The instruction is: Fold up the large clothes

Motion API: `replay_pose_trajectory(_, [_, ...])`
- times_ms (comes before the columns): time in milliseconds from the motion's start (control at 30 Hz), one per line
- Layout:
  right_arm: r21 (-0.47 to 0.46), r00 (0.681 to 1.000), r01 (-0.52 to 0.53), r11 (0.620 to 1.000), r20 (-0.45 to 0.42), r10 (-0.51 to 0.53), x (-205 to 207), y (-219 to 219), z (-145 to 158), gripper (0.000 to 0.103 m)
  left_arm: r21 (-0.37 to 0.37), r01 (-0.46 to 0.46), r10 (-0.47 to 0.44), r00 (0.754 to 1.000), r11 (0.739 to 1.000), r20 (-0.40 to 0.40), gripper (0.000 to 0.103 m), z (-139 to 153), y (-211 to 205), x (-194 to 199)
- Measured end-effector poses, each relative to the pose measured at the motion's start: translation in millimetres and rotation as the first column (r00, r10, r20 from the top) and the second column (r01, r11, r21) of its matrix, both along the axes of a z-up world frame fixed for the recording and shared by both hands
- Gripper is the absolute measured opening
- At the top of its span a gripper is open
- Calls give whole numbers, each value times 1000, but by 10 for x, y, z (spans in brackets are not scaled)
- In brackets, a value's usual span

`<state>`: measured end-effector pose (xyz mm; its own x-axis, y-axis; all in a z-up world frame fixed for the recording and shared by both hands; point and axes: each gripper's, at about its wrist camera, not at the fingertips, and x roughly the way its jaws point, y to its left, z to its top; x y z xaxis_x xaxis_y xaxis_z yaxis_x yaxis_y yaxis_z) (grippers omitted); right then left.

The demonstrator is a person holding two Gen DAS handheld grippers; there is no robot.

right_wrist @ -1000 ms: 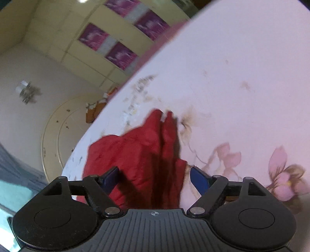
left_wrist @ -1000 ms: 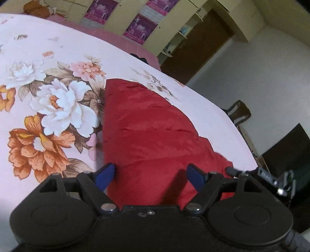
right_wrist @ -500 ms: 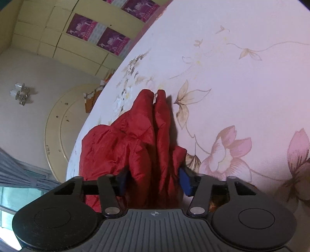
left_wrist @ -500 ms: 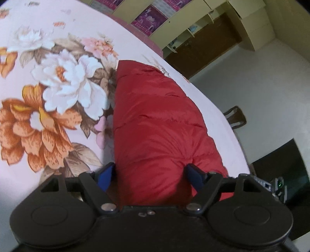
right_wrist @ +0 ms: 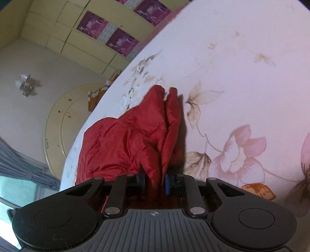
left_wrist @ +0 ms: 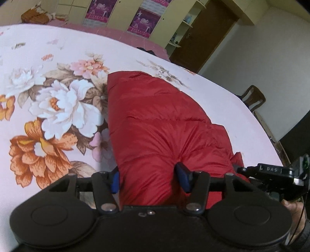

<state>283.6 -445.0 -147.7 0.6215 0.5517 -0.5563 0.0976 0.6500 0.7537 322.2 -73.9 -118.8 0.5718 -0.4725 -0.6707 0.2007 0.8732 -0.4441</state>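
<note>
Pink floral bedding (left_wrist: 58, 120) covers the bed, printed with big white, orange and pink blossoms, and on it lies a red quilted down jacket (left_wrist: 155, 124), bunched lengthwise into a thick roll. Beyond the bed stand yellow cabinets (left_wrist: 120, 11) with purple posters (left_wrist: 144, 21) on their doors, a brown door (left_wrist: 205, 38) and, at the far edge, the back of a wooden chair (left_wrist: 253, 97) — its seat and legs are hidden behind the mattress.

In the left wrist view the left gripper (left_wrist: 148, 178) straddles the near end of the roll, its jaws fairly wide apart with a blue pad pressed into the fabric on each side; the puffy cloth bulges between them, and its lowest part is hidden behind the gripper body. At the right edge part of the other gripper (left_wrist: 271, 174) shows, only partly in frame.

In the right wrist view the right gripper (right_wrist: 154, 183) has its jaws drawn close together, clamped on a narrow upright fold of the red jacket (right_wrist: 127, 139). The blue pads are mostly buried by the cloth. From there the garment runs away toward the bed's edge, ending in two pointed lobes side by side; whether these are sleeves or hem corners is hard to tell. A ceiling lamp (right_wrist: 27, 85) and a window with grey curtains (right_wrist: 19, 164) fill the left of that view.
</note>
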Motion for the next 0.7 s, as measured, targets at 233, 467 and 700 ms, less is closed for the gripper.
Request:
replay_pose_trajectory(233, [-52,997,34,998,67,-31,-198,155,351,17,11,39,-40,996,999,76,50,257,69,-69])
replay_pose_trajectory(467, [-87,993,68,994,106,-59,-320,701,687,17,44,102,-107,986,994,130,50,539,473,-95])
replay_pose_trajectory(700, [-116,994,42,992,100,-30,-109,1626,817,17,38,99,-103,987,994,126,50,581,1358,-16])
